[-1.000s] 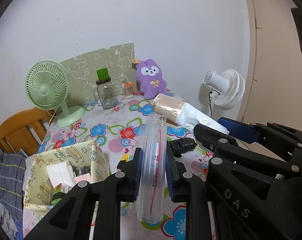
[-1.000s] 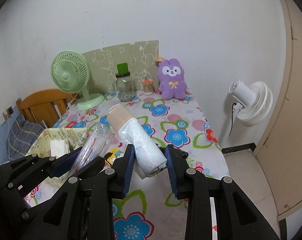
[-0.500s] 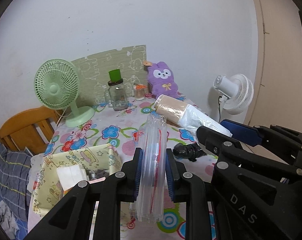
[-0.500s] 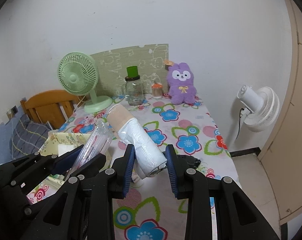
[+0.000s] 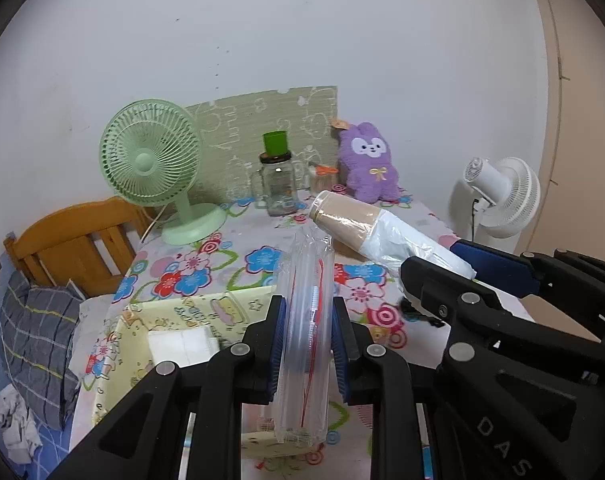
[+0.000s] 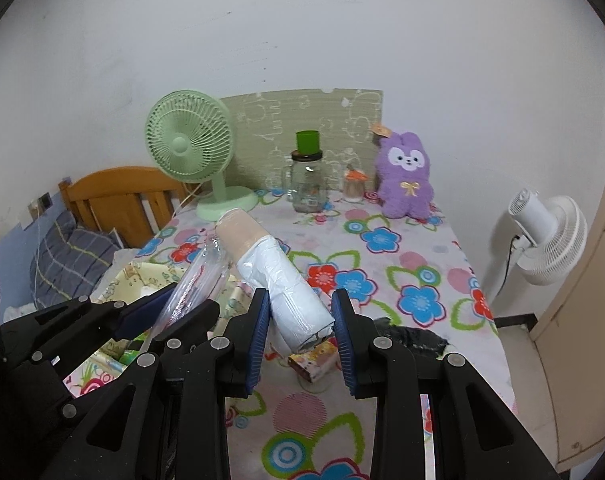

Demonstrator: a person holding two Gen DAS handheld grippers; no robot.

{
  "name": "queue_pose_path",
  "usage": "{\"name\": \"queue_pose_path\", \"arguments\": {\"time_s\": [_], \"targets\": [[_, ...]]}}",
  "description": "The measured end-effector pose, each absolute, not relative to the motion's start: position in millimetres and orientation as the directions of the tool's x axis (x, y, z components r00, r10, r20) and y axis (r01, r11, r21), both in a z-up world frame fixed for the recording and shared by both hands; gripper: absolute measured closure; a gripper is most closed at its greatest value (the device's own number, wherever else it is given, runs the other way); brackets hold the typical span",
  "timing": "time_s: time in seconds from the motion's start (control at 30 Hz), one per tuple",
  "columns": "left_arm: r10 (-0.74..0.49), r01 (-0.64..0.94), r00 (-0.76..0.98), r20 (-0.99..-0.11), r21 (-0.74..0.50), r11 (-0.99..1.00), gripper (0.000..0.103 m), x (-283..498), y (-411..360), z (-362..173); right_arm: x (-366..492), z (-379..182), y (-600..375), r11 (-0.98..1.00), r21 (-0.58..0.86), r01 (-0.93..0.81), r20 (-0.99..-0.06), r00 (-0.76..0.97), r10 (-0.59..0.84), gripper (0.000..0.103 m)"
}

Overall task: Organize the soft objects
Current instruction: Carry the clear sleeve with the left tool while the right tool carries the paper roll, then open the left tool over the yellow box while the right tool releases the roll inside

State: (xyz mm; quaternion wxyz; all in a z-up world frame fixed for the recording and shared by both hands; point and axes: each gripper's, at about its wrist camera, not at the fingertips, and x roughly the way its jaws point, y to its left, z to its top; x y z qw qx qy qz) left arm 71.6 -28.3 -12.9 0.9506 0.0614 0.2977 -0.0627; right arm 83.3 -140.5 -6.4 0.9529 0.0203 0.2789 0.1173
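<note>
My left gripper (image 5: 306, 316) is shut on a clear plastic packet with a red line inside (image 5: 305, 332), held above the table; the packet also shows in the right wrist view (image 6: 200, 280). My right gripper (image 6: 301, 312) is shut on a roll wrapped in white plastic with a beige end (image 6: 278, 280), held in the air; it also shows in the left wrist view (image 5: 378, 232). A yellow patterned box (image 5: 150, 320) with a white tissue pack sits below the left gripper. A purple plush rabbit (image 6: 406, 176) sits at the table's back right.
A flowered tablecloth (image 6: 382, 264) covers the table. A green fan (image 6: 190, 144), a glass jar with a green cup on top (image 6: 308, 180) and a green board stand at the back. A black object (image 6: 414, 338) and a small packet (image 6: 314, 360) lie below the roll. A white fan (image 6: 550, 236) stands off the right edge.
Both grippers have lifted and pulled back with their loads; the table looks lower and farther away. The yellow box now sits more directly under the left gripper.
</note>
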Motion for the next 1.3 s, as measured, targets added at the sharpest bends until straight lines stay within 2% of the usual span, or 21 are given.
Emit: {"name": "queue_pose_path", "arguments": {"time_s": [0.7, 1.1, 1.2, 1.3], "targets": [[0.044, 0.039, 0.813, -0.58, 0.13, 0.991, 0.082, 92, 43, -35, 106, -16, -61, 0.931, 0.103, -0.349, -0.55, 0.76, 0.346, 0.068], [0.07, 0.006, 0.774, -0.629, 0.117, 0.993, 0.08, 106, 77, -62, 124, -38, -26, 0.916, 0.118, -0.384, -0.602, 0.706, 0.373, 0.068], [0.072, 0.0, 0.761, -0.644, 0.111, 0.994, 0.077, 109, 81, -67, 126, -42, -20, 0.913, 0.116, -0.391, -0.612, 0.696, 0.376, 0.068], [0.072, -0.004, 0.747, -0.661, 0.103, 0.995, 0.062, 109, 86, -73, 129, -48, -15, 0.91, 0.123, -0.396, -0.622, 0.684, 0.381, 0.068]]}}
